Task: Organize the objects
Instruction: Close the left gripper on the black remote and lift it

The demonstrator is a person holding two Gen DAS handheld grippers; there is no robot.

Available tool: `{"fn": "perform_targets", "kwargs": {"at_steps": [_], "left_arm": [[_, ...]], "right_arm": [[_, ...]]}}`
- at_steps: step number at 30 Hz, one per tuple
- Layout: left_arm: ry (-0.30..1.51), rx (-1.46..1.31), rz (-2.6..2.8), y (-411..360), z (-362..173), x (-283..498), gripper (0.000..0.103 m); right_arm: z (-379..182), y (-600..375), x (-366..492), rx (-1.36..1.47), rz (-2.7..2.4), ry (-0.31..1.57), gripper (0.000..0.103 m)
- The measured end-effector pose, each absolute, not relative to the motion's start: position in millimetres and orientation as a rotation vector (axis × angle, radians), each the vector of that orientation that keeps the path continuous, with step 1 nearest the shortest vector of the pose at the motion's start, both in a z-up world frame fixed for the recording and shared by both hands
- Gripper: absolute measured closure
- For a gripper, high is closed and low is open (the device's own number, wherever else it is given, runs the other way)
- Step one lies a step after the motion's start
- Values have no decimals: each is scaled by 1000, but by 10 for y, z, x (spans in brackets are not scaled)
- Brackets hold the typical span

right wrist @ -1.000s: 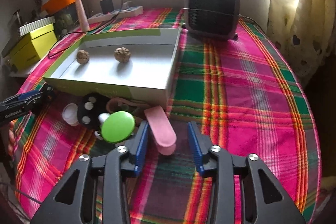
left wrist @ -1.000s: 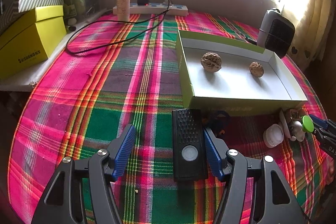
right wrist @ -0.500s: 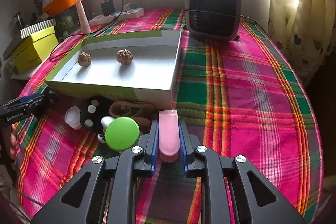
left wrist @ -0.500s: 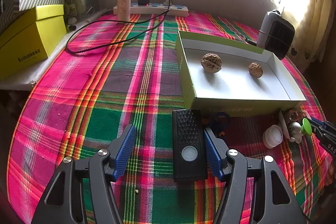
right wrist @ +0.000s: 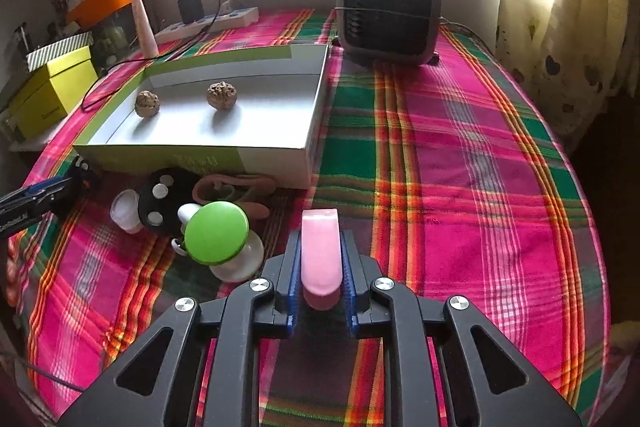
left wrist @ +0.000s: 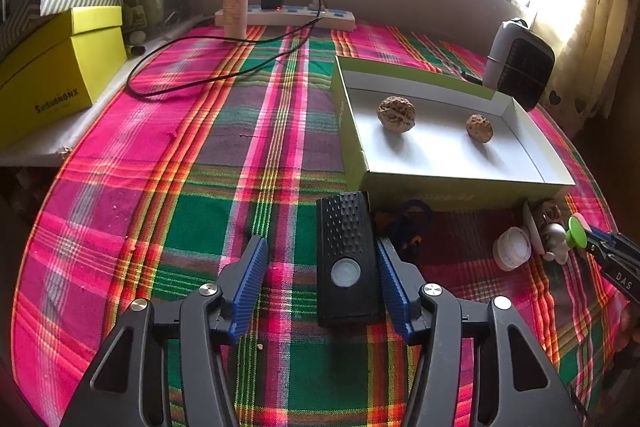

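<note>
The right gripper (right wrist: 320, 267) has just squeezed shut on the pink tube (right wrist: 320, 257), ready to lift. The left gripper (left wrist: 320, 277), fingers closing but wide, straddles the black remote (left wrist: 346, 259).

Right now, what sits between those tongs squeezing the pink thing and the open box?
In the right wrist view, only bare plaid tablecloth lies between the right tongs, clamping the pink piece, and the box.

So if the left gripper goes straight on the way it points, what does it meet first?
Probably the tablecloth; the left gripper points down at it. Further along lies the box, though depth is unclear.
</note>
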State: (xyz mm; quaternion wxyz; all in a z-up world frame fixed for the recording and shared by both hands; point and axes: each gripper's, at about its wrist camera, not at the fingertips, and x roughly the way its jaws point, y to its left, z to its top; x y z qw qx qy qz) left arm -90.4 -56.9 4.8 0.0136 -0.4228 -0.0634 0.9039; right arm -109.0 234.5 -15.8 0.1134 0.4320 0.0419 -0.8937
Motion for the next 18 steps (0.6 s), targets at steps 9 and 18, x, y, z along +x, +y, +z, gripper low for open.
{"fn": "perform_targets", "kwargs": {"at_steps": [9, 18], "left_arm": [[-158, -1327, 2835, -538, 38, -970, 49], [-150, -1335, 2850, -551, 47, -990, 58]], "right_arm": [[-151, 2316, -1153, 1273, -2638, 133, 83], [-145, 2294, -1145, 1274, -2643, 138, 83]]}}
